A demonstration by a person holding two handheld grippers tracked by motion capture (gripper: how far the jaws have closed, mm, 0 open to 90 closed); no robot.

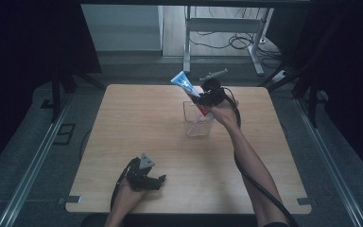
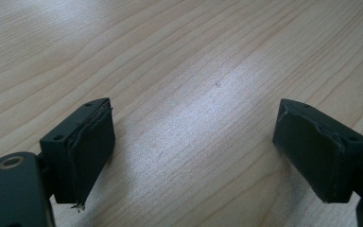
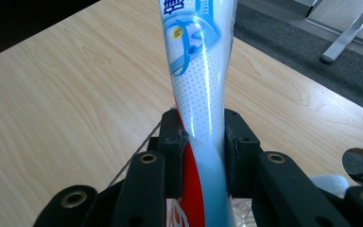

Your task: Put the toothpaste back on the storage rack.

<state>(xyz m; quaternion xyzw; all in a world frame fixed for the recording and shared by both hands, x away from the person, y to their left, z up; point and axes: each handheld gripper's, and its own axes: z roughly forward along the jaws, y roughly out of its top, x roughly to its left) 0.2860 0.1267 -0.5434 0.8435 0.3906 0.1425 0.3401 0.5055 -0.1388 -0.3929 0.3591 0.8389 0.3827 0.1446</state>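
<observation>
A blue-and-white toothpaste tube (image 1: 187, 85) with a red lower part is held at a slant over a clear plastic cup (image 1: 197, 120) near the middle of the table. My right gripper (image 1: 207, 98) is shut on the tube. In the right gripper view the two pads squeeze the tube (image 3: 199, 94) on both sides, and the tube's lower end points into the cup's mouth. My left gripper (image 1: 157, 181) rests near the table's front edge, held by a hand. Its black fingers (image 2: 89, 146) stand wide apart with bare wood between them.
The wooden table (image 1: 137, 118) has free room on its left half and around the cup. Beyond the far edge stand white desk legs (image 1: 187, 42) and loose cables (image 1: 238, 41) on the floor. A metal rail (image 1: 33, 165) runs along the left side.
</observation>
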